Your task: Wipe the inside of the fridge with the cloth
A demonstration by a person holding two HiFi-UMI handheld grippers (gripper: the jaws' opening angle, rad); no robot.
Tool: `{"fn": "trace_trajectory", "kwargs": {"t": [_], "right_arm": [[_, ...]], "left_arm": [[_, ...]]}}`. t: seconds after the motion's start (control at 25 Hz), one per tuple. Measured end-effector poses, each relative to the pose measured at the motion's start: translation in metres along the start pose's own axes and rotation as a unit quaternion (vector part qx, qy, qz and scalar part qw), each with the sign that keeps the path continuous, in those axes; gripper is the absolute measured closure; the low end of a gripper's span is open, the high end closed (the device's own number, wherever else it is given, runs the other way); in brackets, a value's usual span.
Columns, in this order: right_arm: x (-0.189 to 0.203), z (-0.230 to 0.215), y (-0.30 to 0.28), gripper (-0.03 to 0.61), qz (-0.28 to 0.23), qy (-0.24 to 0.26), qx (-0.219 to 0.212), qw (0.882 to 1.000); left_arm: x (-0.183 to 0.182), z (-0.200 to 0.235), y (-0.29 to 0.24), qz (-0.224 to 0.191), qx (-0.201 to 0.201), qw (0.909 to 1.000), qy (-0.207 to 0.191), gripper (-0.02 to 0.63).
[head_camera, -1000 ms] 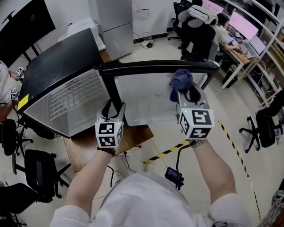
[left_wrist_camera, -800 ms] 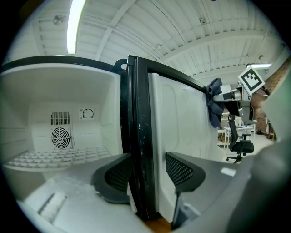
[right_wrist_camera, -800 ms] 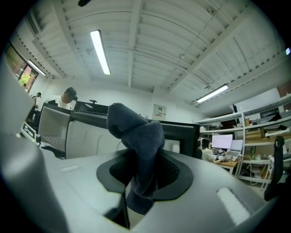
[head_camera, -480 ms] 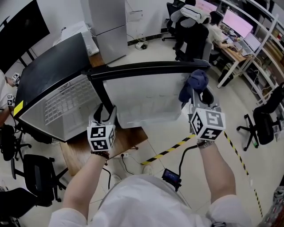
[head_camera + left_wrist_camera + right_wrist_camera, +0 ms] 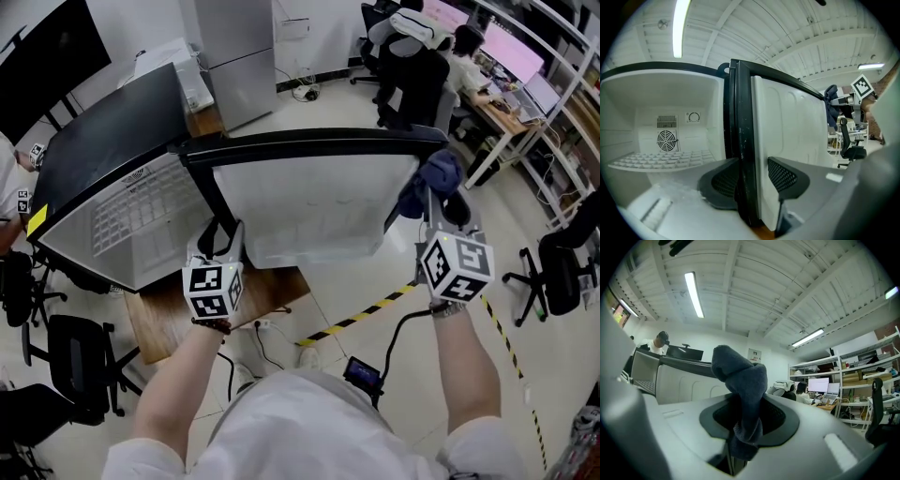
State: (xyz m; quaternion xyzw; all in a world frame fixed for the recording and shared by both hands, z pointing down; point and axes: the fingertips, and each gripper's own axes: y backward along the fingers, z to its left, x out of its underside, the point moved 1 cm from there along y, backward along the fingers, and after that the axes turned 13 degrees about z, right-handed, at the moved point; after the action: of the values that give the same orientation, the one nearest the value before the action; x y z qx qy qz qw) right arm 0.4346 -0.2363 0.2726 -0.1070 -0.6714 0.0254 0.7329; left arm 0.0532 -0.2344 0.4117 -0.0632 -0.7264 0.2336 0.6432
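The right gripper [image 5: 441,204] has its jaws clenched on the dark blue cloth [image 5: 433,180]. The cloth stands up from the jaws in a crumpled bunch. In the head view it is right of the centre, just beside the free end of the open fridge door [image 5: 309,202], outside the fridge [image 5: 112,141].

The left gripper [image 5: 223,240] is at the lower left of the door, near the hinge side. In the left gripper view its jaws stand on both sides of the door's black edge [image 5: 740,140] and have just been closing. The pads seem to press on it, but the wide-angle view is not clear here. The white inside of the fridge, with a shelf [image 5: 661,160] and a small fan [image 5: 666,139], fills the left of that view.
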Motion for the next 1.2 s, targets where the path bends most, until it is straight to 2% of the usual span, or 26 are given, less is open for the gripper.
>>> {"fn": "trace_trajectory", "kwargs": {"t": [0.12, 0.24, 0.48, 0.8, 0.96, 1.2], "right_arm": [[-0.006, 0.011, 0.010, 0.472, -0.009, 0.005, -0.019, 1.000], [-0.012, 0.046, 0.016, 0.472, -0.014, 0.011, -0.057, 0.998], [0.000, 0.156, 0.012, 0.472, 0.003, 0.026, -0.149, 0.988], [0.017, 0.302, 0.002, 0.472, 0.032, 0.062, -0.246, 0.967], [0.021, 0.347, -0.007, 0.472, 0.046, 0.081, -0.272, 0.958], [0.035, 0.379, -0.027, 0.472, 0.072, 0.075, -0.278, 0.955]], "left_arm": [[-0.003, -0.004, -0.001, -0.001, -0.001, 1.0000, 0.007, 0.414], [-0.004, -0.004, -0.002, -0.001, 0.001, 0.9999, 0.013, 0.413], [0.010, -0.006, -0.006, 0.018, 0.026, 0.9995, 0.010, 0.360], [0.026, -0.010, -0.011, 0.045, 0.071, 0.9959, -0.034, 0.325], [0.042, -0.007, -0.002, 0.052, 0.087, 0.9938, -0.046, 0.324], [0.056, 0.002, 0.009, 0.061, 0.094, 0.9922, -0.055, 0.324]]}}
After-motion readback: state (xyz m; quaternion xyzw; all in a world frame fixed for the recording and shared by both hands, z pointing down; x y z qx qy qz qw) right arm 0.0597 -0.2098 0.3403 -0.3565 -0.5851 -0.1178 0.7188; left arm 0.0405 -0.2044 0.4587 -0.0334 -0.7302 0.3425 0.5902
